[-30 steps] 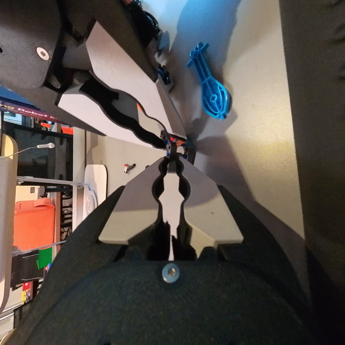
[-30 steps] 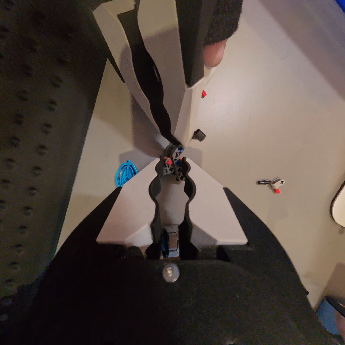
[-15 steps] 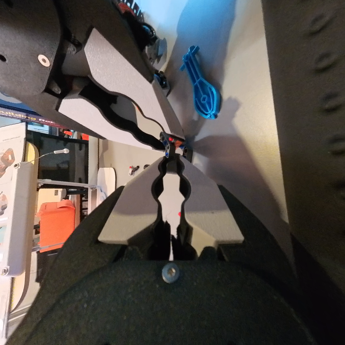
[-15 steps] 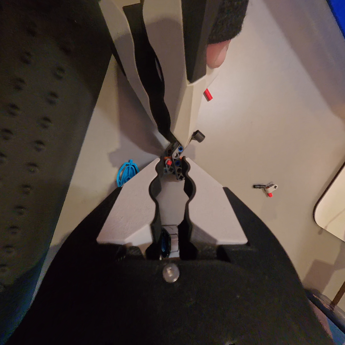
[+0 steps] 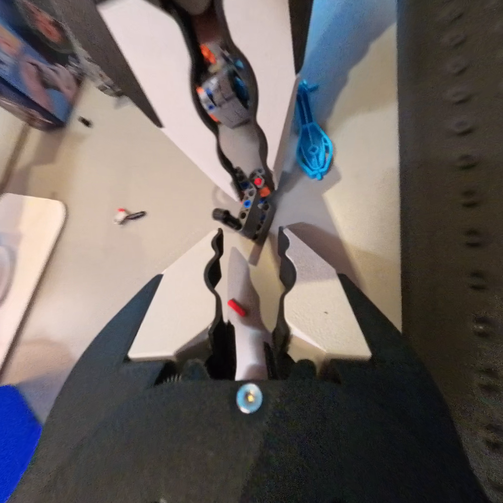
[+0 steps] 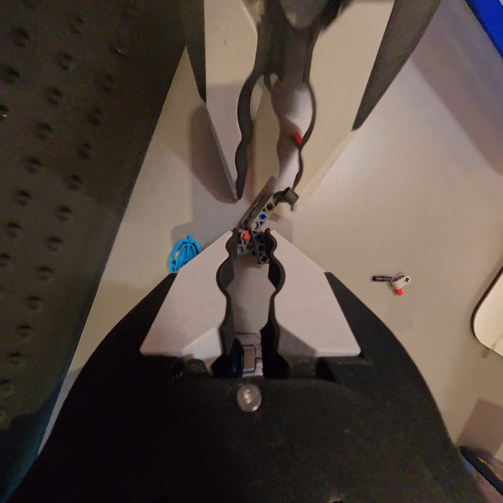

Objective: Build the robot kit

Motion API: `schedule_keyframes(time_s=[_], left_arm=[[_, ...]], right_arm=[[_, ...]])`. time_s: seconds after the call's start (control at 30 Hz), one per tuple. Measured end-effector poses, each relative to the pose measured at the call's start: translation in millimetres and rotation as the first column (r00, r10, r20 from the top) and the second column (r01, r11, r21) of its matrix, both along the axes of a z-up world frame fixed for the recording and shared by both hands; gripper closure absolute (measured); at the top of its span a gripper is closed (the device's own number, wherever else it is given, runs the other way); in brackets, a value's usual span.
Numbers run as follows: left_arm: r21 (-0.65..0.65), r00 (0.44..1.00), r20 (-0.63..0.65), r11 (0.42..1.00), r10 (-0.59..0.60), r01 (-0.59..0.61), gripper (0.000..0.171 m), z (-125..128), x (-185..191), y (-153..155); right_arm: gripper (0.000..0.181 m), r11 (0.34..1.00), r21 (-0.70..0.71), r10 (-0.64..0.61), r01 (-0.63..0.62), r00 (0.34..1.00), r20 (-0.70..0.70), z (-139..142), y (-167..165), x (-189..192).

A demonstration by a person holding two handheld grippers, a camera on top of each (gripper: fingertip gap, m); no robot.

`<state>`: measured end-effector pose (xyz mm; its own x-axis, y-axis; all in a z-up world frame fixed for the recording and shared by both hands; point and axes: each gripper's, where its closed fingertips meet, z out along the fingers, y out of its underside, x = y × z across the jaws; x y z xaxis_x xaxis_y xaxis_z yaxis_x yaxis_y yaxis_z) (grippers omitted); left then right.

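Observation:
A small assembly of dark grey holed beams with blue and red pins (image 6: 260, 217) is clamped in my right gripper (image 6: 250, 234), which is shut on its near end. A black connector (image 6: 290, 196) sticks out of its far end. My left gripper (image 6: 266, 192) faces it, open, its fingertips on either side of that far end. In the left wrist view my left gripper (image 5: 250, 231) is open and empty just short of the assembly (image 5: 255, 220), which the right gripper (image 5: 254, 190) holds from above. A loose red pin (image 5: 236, 307) lies on the table between my left fingers.
A blue plastic cage-like part (image 5: 313, 144) lies by a dark perforated panel (image 6: 54, 163). A small grey, black and red piece (image 6: 394, 281) lies on the beige table near a white rounded board (image 6: 490, 313). A colourful box (image 5: 32, 81) stands further off. Only a small space, under 4 cm, lies between the two pairs of fingers.
My left gripper has opened, let go of the assembly and drawn back a little. The right gripper stays shut on it. Both views have swung, and the red pin now shows between the left fingers.

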<state>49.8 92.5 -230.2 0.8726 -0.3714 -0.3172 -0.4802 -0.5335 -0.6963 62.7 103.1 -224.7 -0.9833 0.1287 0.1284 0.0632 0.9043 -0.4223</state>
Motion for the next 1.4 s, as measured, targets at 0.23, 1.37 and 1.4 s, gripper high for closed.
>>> schedule_keyframes(time_s=[0.23,1.37,1.4], left_arm=[[-0.053,0.995,0.095,0.998,-0.04,0.045,0.165,-11.3,9.2,4.6],[-0.097,0.975,0.223,0.995,0.012,0.01,0.164,-11.2,-8.9,5.5],[-0.089,0.974,0.228,0.996,0.014,0.007,0.165,-9.8,-10.1,5.9]], right_arm=[[0.162,1.0,0.017,-0.012,0.012,1.0,0.023,1.3,-4.8,-0.9],[0.173,0.995,0.011,-0.099,0.103,0.919,0.382,-0.9,-1.0,-12.7],[0.173,0.993,0.007,-0.11,0.118,0.908,0.404,-0.9,-2.0,-13.6]])
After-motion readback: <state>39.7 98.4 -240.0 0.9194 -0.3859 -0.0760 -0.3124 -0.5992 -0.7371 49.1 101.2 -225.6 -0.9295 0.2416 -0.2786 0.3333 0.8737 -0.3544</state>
